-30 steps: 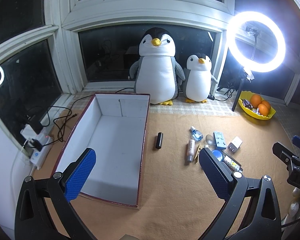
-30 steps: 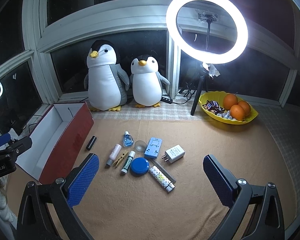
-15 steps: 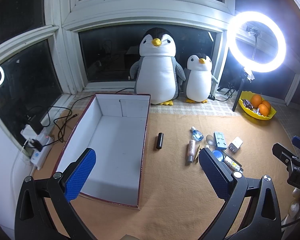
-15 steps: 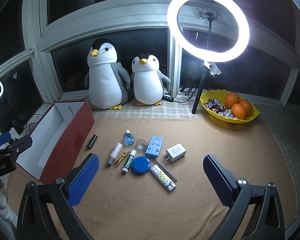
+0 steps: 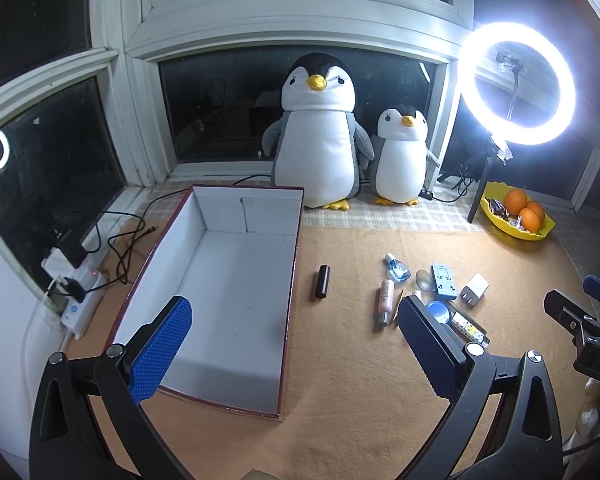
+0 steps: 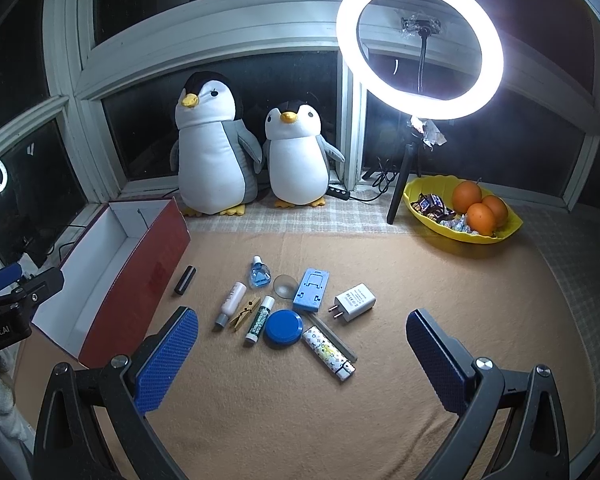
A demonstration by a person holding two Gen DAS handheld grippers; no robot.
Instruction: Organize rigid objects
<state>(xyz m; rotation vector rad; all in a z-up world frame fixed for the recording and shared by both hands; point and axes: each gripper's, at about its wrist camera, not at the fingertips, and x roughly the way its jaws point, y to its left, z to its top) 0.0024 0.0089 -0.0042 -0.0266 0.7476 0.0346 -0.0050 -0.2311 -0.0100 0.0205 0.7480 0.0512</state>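
Grippers both wide open, nothing picked up yet

Left gripper [image 5: 294, 350] hangs above the near end of the box [image 5: 228, 292], jaws spread wide, nothing between them. That box is red outside, white inside, and sits along the left edge of the orange blanket [image 6: 440, 300].

Right gripper [image 6: 302, 360] is spread just as wide and holding nothing, hovering over the near side of the blanket. The small stuff is bunched mid-blanket: black tube [image 6: 185, 279] alone just beside the box, then blue dropper bottle [image 6: 259, 275], white tube [image 6: 231, 303], clothespin [image 6: 245, 312], lip balm [image 6: 260, 318], blue round lid [image 6: 283, 327], blue phone stand [image 6: 311, 290], white charger [image 6: 354, 301] and patterned lighter [image 6: 328, 352], some touching each other.

Two penguin plushies [image 6: 214, 152] sit at the far edge, ring light [image 6: 419, 42] and yellow fruit bowl [image 6: 466, 220] toward the far right corner.
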